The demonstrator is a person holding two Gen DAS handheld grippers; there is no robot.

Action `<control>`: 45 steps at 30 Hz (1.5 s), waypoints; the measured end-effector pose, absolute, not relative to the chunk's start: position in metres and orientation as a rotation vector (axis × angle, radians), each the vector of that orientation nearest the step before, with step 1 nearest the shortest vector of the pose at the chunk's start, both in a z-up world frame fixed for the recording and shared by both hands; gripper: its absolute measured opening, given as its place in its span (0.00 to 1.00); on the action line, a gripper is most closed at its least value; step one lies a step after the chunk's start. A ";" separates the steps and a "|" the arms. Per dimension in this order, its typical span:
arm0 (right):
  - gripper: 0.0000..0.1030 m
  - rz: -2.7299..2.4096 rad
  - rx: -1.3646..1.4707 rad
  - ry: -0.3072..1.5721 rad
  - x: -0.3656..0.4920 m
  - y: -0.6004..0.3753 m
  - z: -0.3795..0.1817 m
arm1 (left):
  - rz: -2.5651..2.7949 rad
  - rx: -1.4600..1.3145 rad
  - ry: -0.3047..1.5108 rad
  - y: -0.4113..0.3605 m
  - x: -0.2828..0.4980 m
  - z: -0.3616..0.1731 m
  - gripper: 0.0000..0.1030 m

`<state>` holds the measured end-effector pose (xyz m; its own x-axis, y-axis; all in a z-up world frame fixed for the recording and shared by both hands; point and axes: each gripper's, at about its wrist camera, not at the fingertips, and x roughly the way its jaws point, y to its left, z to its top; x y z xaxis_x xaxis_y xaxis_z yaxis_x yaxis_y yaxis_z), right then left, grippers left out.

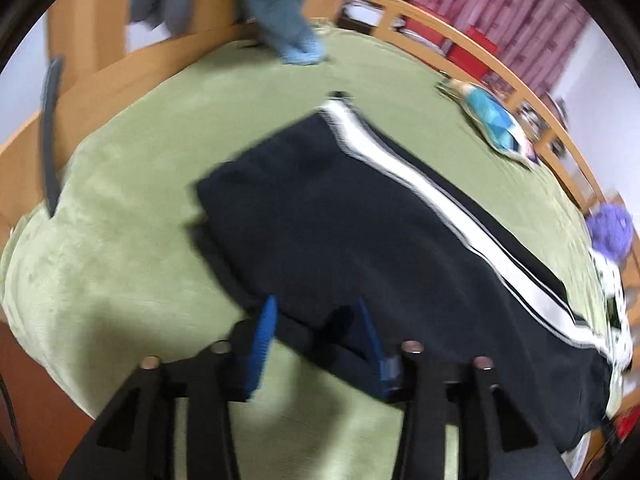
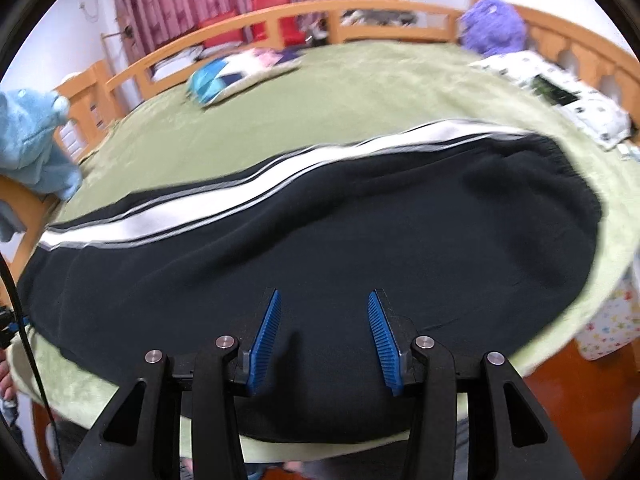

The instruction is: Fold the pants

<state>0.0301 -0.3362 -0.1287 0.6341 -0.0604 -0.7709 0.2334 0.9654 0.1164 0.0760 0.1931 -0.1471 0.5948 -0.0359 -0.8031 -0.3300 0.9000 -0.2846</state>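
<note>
Dark navy pants [image 2: 360, 240] of soft fleece-like cloth lie flat on a green plush blanket [image 2: 360, 96] that covers the bed. A broad white stripe [image 2: 248, 196] with thin grey edging runs along the far side seam. In the right wrist view the gathered waistband [image 2: 576, 176] sits to the right, the legs running off to the left. In the left wrist view the pants [image 1: 360, 232] lie aslant, the leg end far and left, with a fold of cloth bunched at the near edge.

Open green blanket [image 1: 120, 220] lies left of the pants and beyond the stripe. A wooden rail [image 2: 304, 16] bounds the far side of the bed. A blue patterned cushion [image 2: 228, 72] lies near that rail, well apart from the pants; a purple plush toy [image 2: 492, 28] sits far right, a light blue plush toy [image 2: 32, 136] at far left.

The left gripper [image 1: 318, 312] has its blue ribbed fingers spread, either side of the bunched near edge; whether they touch it cannot be told. The right gripper [image 2: 324, 312] hangs over the near mid part of the pants, its fingers spread wide, holding nothing
</note>
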 end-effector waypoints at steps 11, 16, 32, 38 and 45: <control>0.71 -0.504 0.421 0.748 -0.003 -0.521 -0.142 | 0.083 -0.310 0.930 0.088 0.104 -0.121 0.58; 0.74 -0.404 0.630 0.747 0.041 -0.590 -0.189 | 0.066 -0.309 0.921 0.055 0.113 -0.115 0.58; 0.54 -0.227 0.521 0.513 0.100 -0.635 -0.085 | 0.011 -0.267 0.890 -0.002 0.130 -0.101 0.58; 0.47 -0.347 0.730 0.882 0.081 -0.672 -0.199 | -0.013 -0.263 0.903 0.004 0.123 -0.108 0.58; 0.52 -0.395 0.589 0.804 0.044 -0.635 -0.165 | -0.002 -0.262 0.912 0.025 0.119 -0.121 0.59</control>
<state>0.0440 -0.6348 -0.1648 0.6360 -0.1088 -0.7640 0.5383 0.7719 0.3383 0.1188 0.0250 -0.1212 0.6147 -0.1126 -0.7807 -0.1088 0.9682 -0.2253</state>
